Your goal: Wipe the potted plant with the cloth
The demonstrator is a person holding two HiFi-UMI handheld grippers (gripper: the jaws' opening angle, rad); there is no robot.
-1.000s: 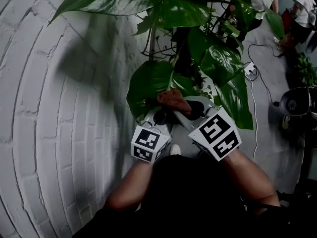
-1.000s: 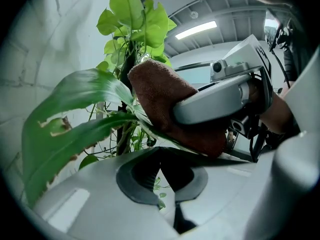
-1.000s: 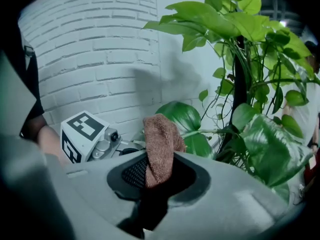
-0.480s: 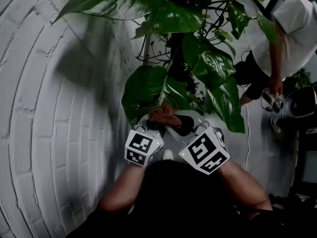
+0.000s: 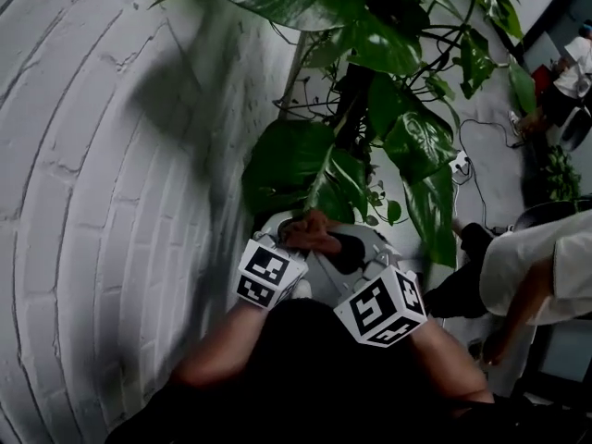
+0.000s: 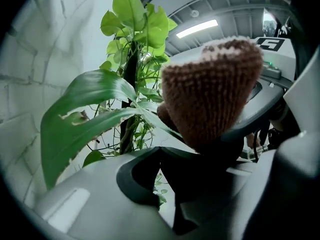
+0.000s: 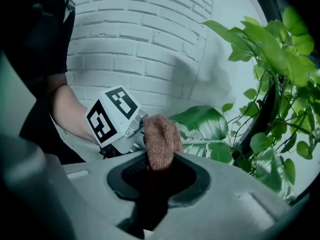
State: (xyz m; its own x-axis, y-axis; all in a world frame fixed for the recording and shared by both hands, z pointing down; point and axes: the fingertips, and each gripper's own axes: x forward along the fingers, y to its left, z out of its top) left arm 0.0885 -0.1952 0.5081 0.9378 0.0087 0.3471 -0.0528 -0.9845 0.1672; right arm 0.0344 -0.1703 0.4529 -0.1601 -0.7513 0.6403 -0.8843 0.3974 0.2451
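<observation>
The potted plant has big glossy leaves (image 5: 287, 160) on dark stems, close to a brick wall. A brown knitted cloth (image 5: 311, 230) sits just below its lowest leaf, where both grippers meet. My right gripper (image 7: 159, 160) is shut on the cloth (image 7: 160, 136), which stands up out of its jaws. The left gripper's marker cube (image 7: 112, 116) shows right behind. My left gripper (image 6: 167, 184) has its jaws close together under the cloth (image 6: 210, 91). A long leaf (image 6: 75, 129) reaches across above them. Whether the left jaws also pinch the cloth is hidden.
A white brick wall (image 5: 92, 202) fills the left side. A person in white (image 5: 546, 266) stands on the grey floor at the right. A cable with a power strip (image 5: 460, 160) lies on the floor behind the plant. More greenery (image 5: 560, 169) stands at the far right.
Both grippers and the cloth have stayed together and sit lower, nearer my body. The person in white has moved from the upper right to the lower right.
</observation>
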